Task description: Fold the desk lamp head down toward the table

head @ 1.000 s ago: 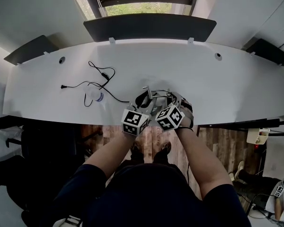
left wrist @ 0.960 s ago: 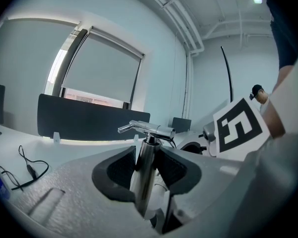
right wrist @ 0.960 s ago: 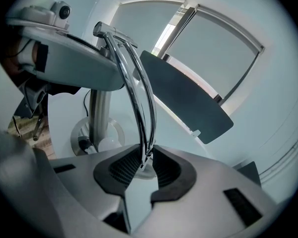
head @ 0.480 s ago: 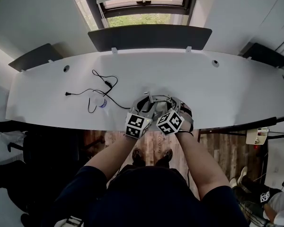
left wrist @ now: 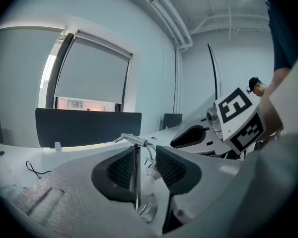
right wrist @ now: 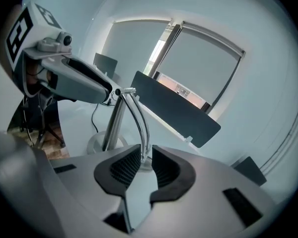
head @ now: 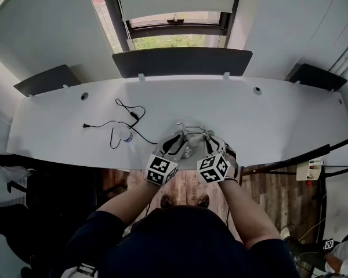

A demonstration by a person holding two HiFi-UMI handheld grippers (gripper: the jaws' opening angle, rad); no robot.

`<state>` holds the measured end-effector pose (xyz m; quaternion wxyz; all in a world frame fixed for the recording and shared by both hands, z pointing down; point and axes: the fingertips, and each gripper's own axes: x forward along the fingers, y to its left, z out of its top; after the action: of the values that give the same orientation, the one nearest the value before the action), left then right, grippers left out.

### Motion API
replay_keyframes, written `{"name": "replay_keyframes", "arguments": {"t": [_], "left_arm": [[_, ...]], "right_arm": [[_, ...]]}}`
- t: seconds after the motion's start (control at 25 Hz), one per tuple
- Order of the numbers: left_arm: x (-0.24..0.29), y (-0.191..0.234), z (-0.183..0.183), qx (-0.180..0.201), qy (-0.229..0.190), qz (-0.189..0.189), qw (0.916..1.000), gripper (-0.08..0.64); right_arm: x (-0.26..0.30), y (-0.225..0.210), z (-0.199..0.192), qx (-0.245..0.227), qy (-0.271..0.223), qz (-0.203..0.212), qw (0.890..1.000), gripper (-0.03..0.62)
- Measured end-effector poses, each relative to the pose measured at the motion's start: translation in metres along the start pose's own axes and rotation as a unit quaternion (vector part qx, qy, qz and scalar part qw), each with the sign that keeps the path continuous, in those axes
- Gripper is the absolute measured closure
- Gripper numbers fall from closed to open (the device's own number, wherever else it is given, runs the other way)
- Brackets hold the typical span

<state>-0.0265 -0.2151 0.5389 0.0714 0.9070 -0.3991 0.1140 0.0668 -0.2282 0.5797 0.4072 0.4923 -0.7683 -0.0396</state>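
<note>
A slim chrome desk lamp (head: 188,145) stands near the white desk's front edge, with both grippers at it. Its upright pole (left wrist: 136,177) runs between the pads of my left gripper (left wrist: 145,170), close to the left pad, with a clear gap to the right pad. The round base (left wrist: 148,211) shows below. From the top joint (right wrist: 125,90) the curved arm (right wrist: 141,128) bends down into my right gripper (right wrist: 145,165). Its jaws have just been closing, and the pads now pinch that arm. The lamp head is hidden behind them.
A black power cable (head: 119,117) and a small clear round object (head: 125,135) lie left of the lamp. A dark partition panel (head: 182,61) lines the desk's far edge under a window. The desk (head: 290,120) stretches wide to both sides.
Both marker cubes have drawn back toward the desk's front edge and stand slightly further apart. The head camera has tilted, so more of the window shows. The lamp has stayed in place.
</note>
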Motion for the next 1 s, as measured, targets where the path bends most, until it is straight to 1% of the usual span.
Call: {"name": "replay_keyframes", "arguments": {"t": [0.12, 0.24, 0.4, 0.56, 0.68, 0.84, 1.0], "left_arm": [[-0.013, -0.012, 0.02, 0.011, -0.019, -0.02, 0.9996, 0.436], [-0.026, -0.03, 0.043, 0.015, -0.037, -0.049, 0.998, 0.436], [-0.047, -0.052, 0.074, 0.009, -0.063, -0.085, 0.9944, 0.477], [-0.069, -0.075, 0.11, 0.011, -0.094, -0.123, 0.9879, 0.519], [-0.082, -0.09, 0.131, 0.002, -0.112, -0.146, 0.9829, 0.546], [-0.092, -0.103, 0.139, -0.009, -0.117, -0.167, 0.979, 0.555], [-0.096, -0.115, 0.142, -0.015, -0.118, -0.184, 0.9758, 0.555]], "right_arm": [[-0.023, -0.004, 0.02, 0.033, -0.035, 0.005, 0.999, 0.533], [-0.05, -0.012, 0.037, 0.071, -0.065, 0.007, 0.995, 0.551], [-0.084, -0.02, 0.05, 0.133, -0.089, 0.017, 0.987, 0.569], [-0.125, -0.029, 0.073, 0.191, -0.139, 0.03, 0.971, 0.577], [-0.155, -0.032, 0.086, 0.216, -0.175, 0.04, 0.96, 0.581], [-0.188, -0.033, 0.1, 0.24, -0.217, 0.053, 0.945, 0.581], [-0.21, -0.03, 0.104, 0.266, -0.257, 0.068, 0.926, 0.583]]}}
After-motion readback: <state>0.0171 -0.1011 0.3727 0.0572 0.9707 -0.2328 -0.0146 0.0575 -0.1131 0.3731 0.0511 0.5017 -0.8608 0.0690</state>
